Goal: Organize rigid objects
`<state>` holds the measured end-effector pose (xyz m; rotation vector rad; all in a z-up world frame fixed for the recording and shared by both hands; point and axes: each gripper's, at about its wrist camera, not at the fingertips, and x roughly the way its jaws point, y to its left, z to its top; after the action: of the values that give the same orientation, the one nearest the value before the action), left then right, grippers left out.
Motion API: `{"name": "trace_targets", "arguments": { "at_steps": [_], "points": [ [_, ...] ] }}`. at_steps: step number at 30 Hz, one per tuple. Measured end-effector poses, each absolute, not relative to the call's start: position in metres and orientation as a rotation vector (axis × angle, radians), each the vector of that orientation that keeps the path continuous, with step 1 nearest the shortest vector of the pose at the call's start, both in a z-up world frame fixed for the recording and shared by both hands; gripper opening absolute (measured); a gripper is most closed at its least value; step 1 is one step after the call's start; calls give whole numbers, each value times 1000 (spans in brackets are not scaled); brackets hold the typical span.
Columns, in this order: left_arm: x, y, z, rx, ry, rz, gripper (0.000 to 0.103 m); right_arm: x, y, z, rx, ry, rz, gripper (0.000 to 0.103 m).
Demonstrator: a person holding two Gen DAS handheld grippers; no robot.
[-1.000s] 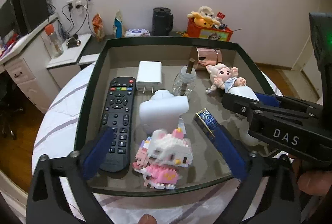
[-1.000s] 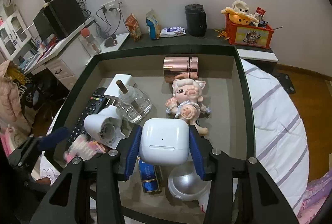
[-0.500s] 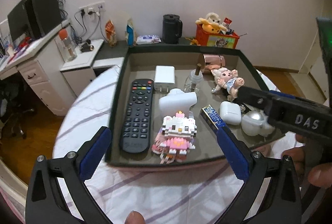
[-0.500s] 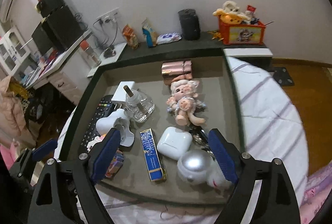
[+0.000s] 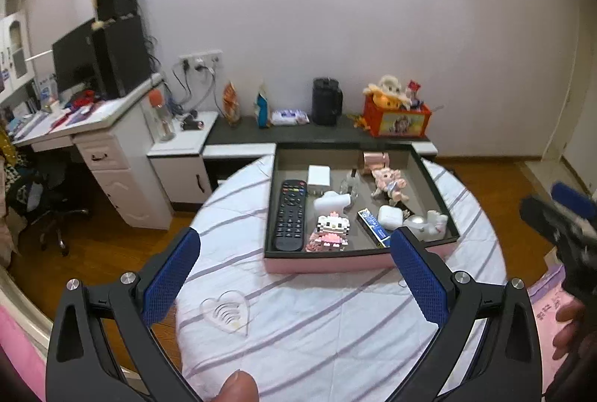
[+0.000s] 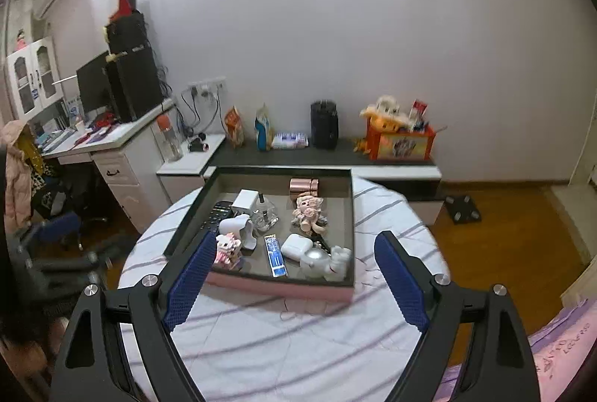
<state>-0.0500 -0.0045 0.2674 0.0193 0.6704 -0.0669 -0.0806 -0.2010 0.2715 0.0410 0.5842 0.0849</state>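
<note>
A pink-walled tray (image 5: pixel 358 262) with a dark rim sits on the round table. It holds a black remote (image 5: pixel 290 213), a white earbuds case (image 5: pixel 390 217), a pink block figure (image 5: pixel 330 230), a doll (image 5: pixel 388 180), a blue box (image 5: pixel 373 228) and other small items. My left gripper (image 5: pixel 294 238) hovers open and empty, well back from the tray's near wall. In the right wrist view my right gripper (image 6: pixel 296 241) is also open and empty, raised in front of the tray (image 6: pixel 280 290). The earbuds case (image 6: pixel 296 246) lies loose inside the tray.
A striped white cloth (image 5: pixel 335 327) covers the table, with a clear heart-shaped dish (image 5: pixel 225 312) near its left front. Behind the table stand a low dark shelf (image 6: pixel 321 156), a black jug and an orange toy box. A desk and office chair (image 6: pixel 56 253) stand to the left.
The right gripper opened and let go of the white earbuds case, which now lies in the tray. Both grippers pulled back and rose away from the tray.
</note>
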Motion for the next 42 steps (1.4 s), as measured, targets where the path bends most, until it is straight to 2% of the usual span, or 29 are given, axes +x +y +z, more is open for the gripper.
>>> {"name": "trace_targets", "arguments": {
  "at_steps": [6,18,42],
  "points": [
    [-98,16,282,-30,640,-44,103,-127,-211,265,60,572,59,88],
    [-146,12,271,15,603,-3,103,-159,-221,253,74,592,22,88],
    [-162,9,279,6,562,-9,103,-178,-212,262,64,563,40,88]
  ]
}}
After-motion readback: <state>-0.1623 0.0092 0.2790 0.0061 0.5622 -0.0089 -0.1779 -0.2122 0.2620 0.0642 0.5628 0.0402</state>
